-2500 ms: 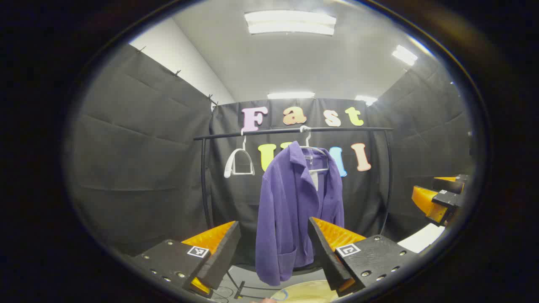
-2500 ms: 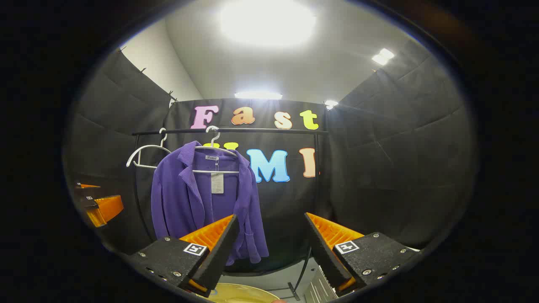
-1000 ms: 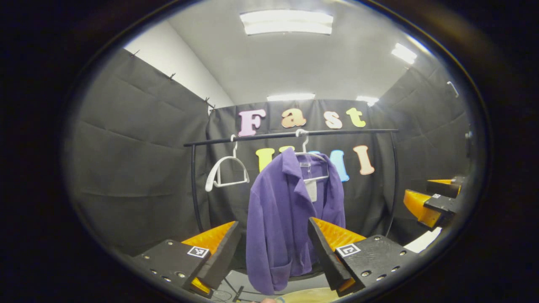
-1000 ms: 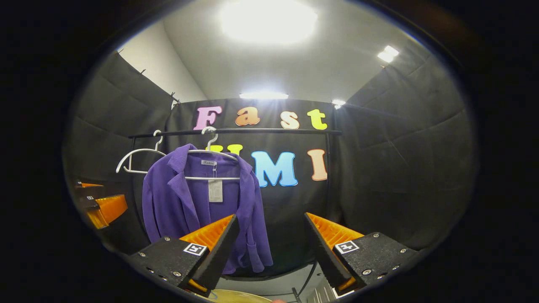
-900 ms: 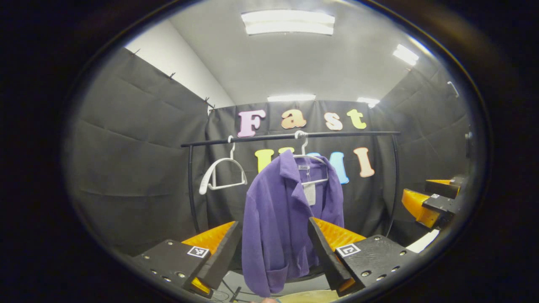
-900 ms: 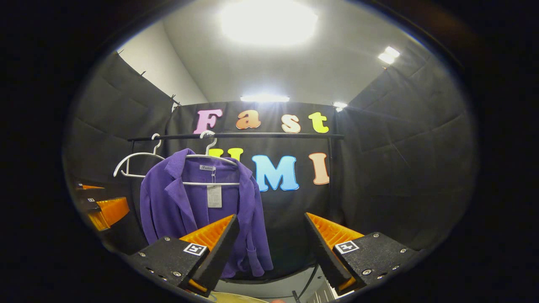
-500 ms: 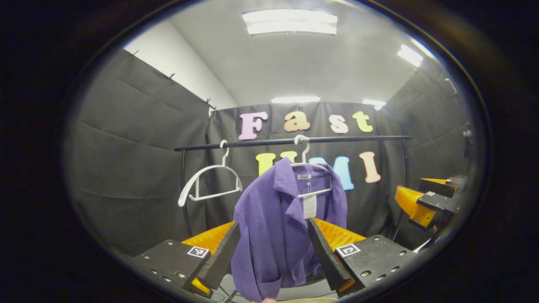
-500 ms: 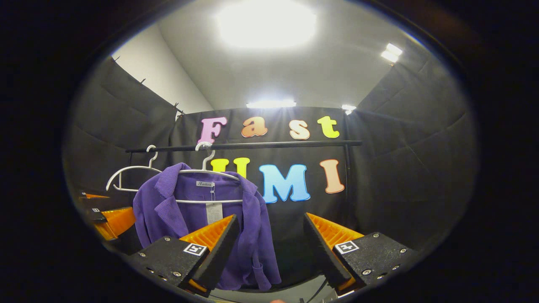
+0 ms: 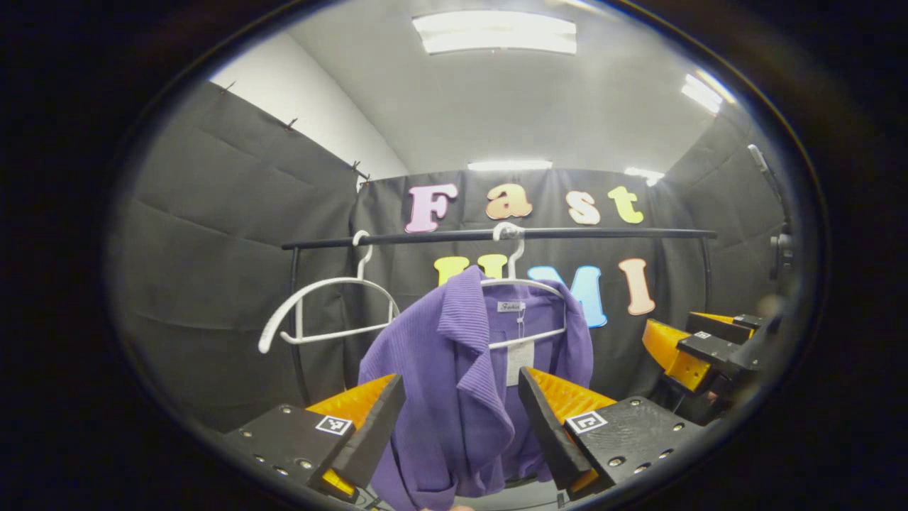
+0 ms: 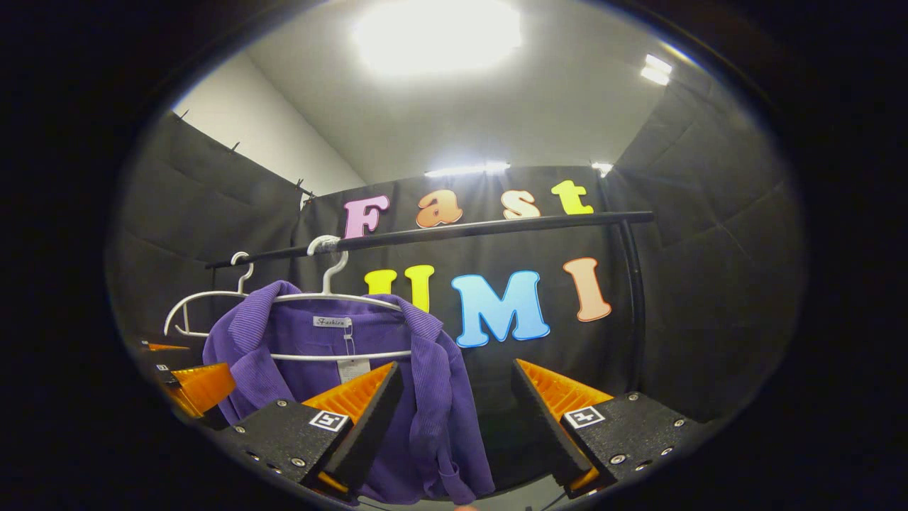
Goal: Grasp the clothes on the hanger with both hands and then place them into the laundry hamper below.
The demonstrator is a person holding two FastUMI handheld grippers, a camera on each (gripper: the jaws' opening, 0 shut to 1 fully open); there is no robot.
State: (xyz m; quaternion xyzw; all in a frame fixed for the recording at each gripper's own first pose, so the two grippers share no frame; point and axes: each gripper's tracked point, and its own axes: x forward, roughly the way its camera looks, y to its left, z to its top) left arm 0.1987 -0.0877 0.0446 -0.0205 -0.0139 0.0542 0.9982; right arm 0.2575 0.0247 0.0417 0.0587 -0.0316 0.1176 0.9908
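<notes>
Purple jacket [image 9: 454, 397] hanging on white hanger [image 9: 521, 284] on black rail [image 9: 496, 234]. Left gripper [image 9: 461, 415] and right gripper [image 10: 454, 408] both gaping wide, gripping nothing, facing jacket.

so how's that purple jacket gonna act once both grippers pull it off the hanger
The purple jacket hangs in soft folds, so it will probably sag between the two grips. Its ribbed knit looks grippy rather than slippery. The thin white hanger hooks loosely over the rail, so it may swing or come along.
</notes>
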